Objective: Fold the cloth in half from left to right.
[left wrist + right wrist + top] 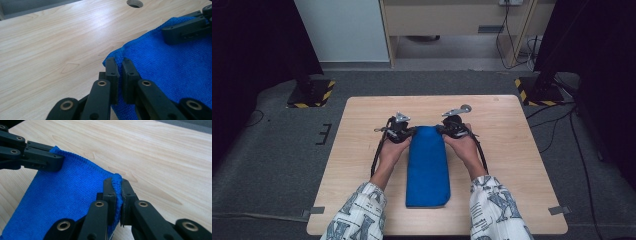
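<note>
A folded blue cloth (428,167) lies lengthwise in the middle of the wooden table (512,150). At its far left corner my left gripper (408,132) is shut on the blue cloth (172,70), whose edge is pinched between the jaws of my left gripper (119,62). My right gripper (446,129) holds the far right corner. In the right gripper view the cloth's hem (117,181) sits squeezed between the jaws of my right gripper (116,182). The far end of the cloth is raised slightly off the table. Each gripper view also shows the other gripper's jaws on the opposite corner.
A round hole (135,3) is cut in the tabletop near the far edge. Bare wood surrounds the cloth on all sides. Beyond the table stand two stands with yellow-black striped bases (312,94) (537,91) on the grey floor.
</note>
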`<state>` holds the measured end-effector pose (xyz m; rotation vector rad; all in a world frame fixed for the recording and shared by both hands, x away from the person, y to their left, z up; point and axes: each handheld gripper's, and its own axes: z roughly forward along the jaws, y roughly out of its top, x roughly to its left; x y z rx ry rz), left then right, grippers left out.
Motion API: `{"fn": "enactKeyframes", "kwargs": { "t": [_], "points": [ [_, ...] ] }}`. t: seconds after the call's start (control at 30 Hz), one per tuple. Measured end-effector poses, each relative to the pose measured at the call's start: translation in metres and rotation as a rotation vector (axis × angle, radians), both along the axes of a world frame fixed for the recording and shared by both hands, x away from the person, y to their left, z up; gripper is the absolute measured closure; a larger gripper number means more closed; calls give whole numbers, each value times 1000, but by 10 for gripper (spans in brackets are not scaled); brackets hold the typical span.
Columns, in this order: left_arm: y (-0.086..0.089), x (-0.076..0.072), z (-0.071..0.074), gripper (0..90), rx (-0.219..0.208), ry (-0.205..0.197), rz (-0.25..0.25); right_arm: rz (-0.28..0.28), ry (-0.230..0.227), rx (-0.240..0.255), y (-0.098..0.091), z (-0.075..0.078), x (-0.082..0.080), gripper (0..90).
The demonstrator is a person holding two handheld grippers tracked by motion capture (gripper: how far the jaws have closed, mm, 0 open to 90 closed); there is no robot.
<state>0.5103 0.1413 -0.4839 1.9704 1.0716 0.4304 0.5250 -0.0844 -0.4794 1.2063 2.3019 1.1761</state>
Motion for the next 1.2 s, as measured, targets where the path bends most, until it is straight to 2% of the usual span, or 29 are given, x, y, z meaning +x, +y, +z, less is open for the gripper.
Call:
{"fn": "enactKeyframes", "kwargs": {
  "t": [0.07,0.17,0.27,0.5,0.73,0.93,1.2],
  "points": [
    [1,1,4,850,-12,-5,4,1,-6,1,1,3,3,859],
    [0,2,10,850,-4,-18,1,1,-21,4,1,8,4,859],
    [1,3,16,852,-31,-26,17,-1,-33,7,2,14,5,859],
    [1,8,28,853,-34,-52,21,-13,-48,18,0,23,9,860],
    [-1,10,37,853,-19,-60,16,-18,-66,25,-1,34,10,860],
    [0,13,45,856,-26,-73,21,-30,-74,37,-1,41,13,860],
    [4,14,49,856,-26,-81,25,-23,-86,31,3,46,15,860]
  ]
}}
